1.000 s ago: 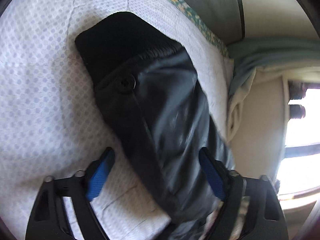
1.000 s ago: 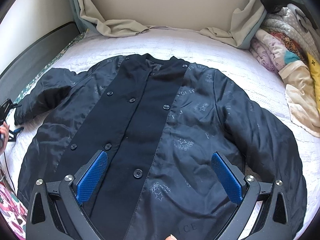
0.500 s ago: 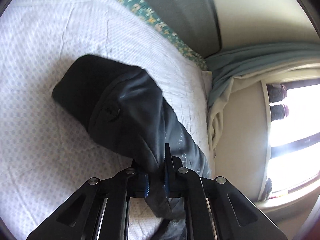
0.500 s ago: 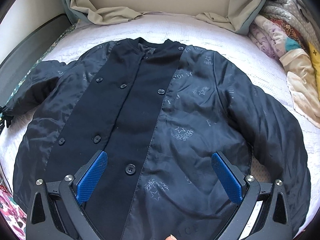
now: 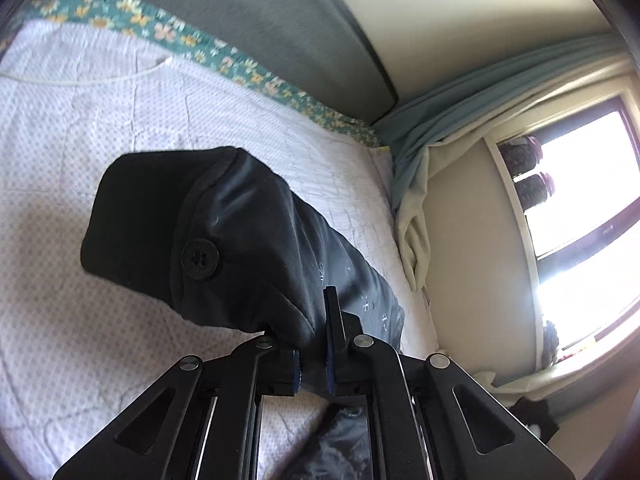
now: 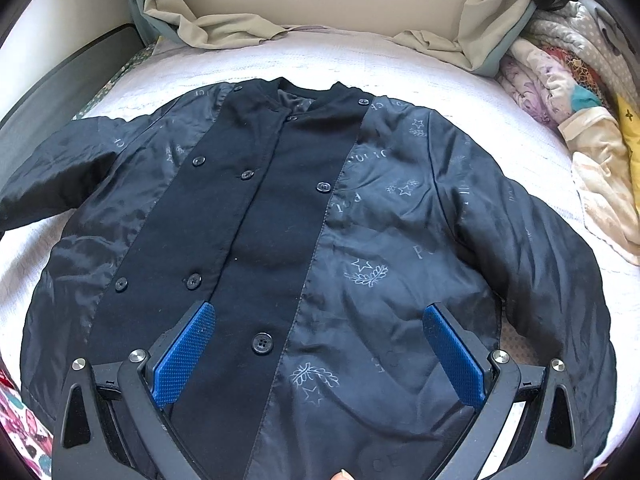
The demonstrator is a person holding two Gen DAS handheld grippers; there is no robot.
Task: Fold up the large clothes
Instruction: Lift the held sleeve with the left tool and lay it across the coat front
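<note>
I have the left gripper [image 5: 316, 354] clamped on the jacket [image 6: 320, 264] sleeve [image 5: 240, 248], above the white bedspread [image 5: 80, 128]. My right gripper [image 6: 320, 364] hangs wide apart over the jacket's front, spread flat on that bedspread.

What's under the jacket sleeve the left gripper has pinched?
Under the sleeve shut in the left gripper lies the white dotted bedspread, with the cuff raised off it. What the sleeve covers is hidden.

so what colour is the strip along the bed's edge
Teal with a floral print, clearest in the left wrist view.
</note>
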